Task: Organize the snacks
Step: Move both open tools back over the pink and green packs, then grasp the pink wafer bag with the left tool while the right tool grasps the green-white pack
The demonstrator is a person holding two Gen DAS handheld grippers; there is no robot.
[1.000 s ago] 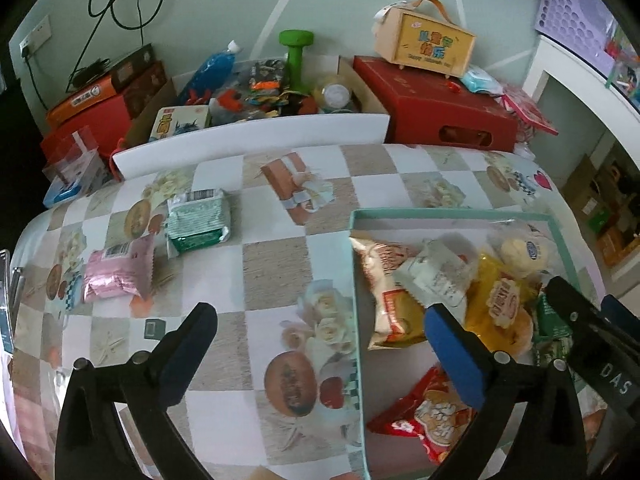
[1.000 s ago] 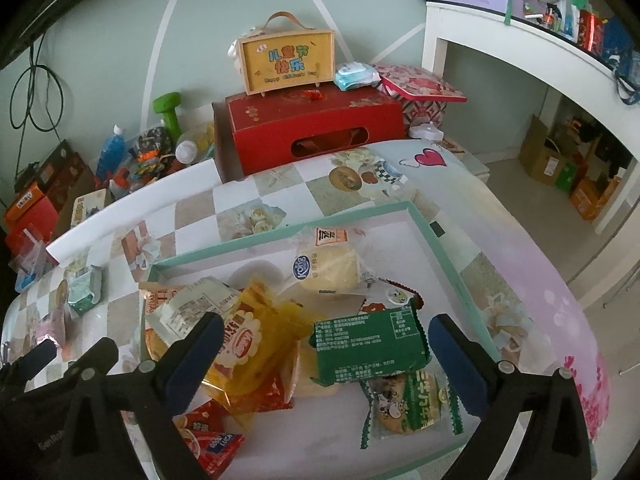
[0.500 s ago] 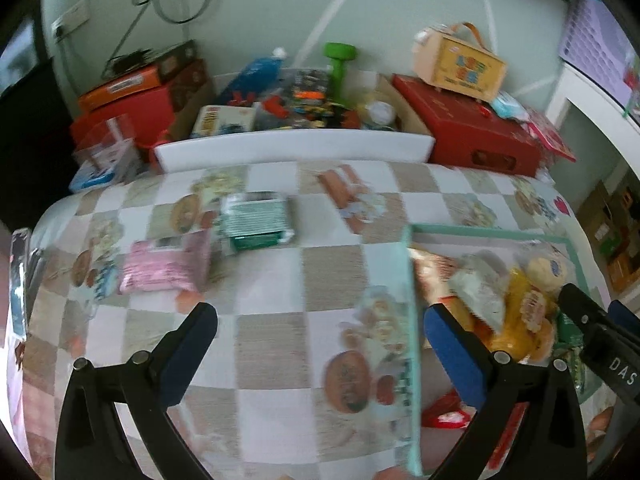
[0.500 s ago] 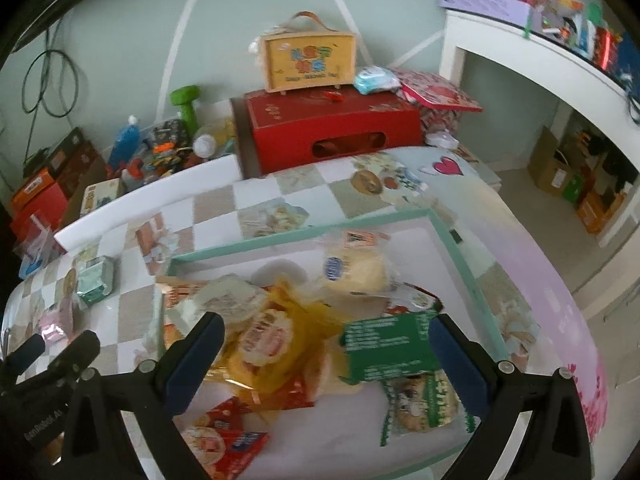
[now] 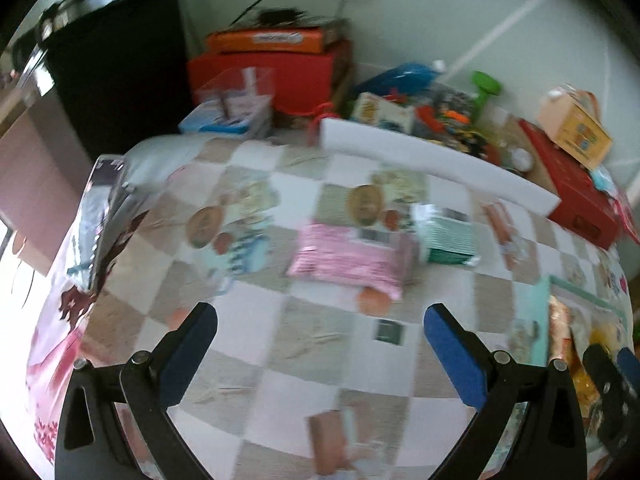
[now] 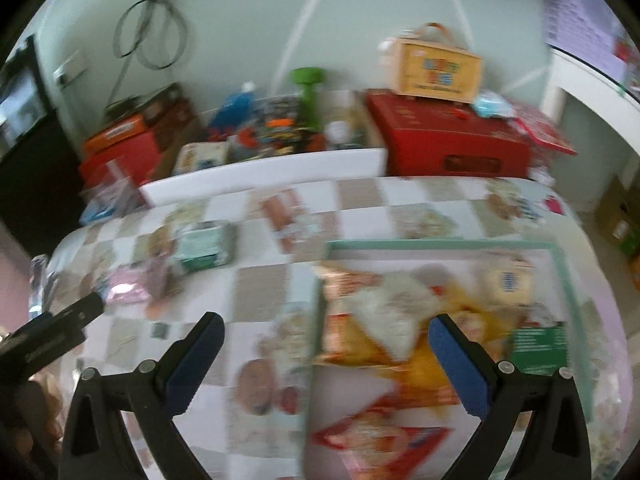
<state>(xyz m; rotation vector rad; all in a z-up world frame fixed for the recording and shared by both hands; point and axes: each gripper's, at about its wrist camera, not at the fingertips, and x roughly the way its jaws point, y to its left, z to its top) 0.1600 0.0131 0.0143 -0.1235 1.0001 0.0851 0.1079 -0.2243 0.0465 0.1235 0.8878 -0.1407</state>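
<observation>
A pink snack pack point(image 5: 352, 258) and a green-and-white snack pack point(image 5: 448, 236) lie side by side on the checked tablecloth. My left gripper point(image 5: 320, 340) is open and empty, just short of the pink pack. Both packs also show in the right wrist view, pink point(image 6: 134, 286) and green point(image 6: 204, 246). A mint-rimmed tray point(image 6: 440, 245) holds several snack packs, among them a dark green one point(image 6: 538, 346) and a red one point(image 6: 376, 436). My right gripper point(image 6: 326, 352) is open and empty over the tray's left edge.
A white foam strip point(image 5: 432, 168) lies along the table's far edge. Behind it stand red boxes point(image 6: 448, 140), a green dumbbell point(image 6: 308, 92) and toy clutter. A silver bag point(image 5: 100, 216) lies at the table's left edge. The left gripper's arm point(image 6: 48, 336) shows at the right view's left.
Both grippers have swung to the left. My left gripper now faces the pink and green packs instead of the tray. My right gripper has moved from mid-tray to its left edge.
</observation>
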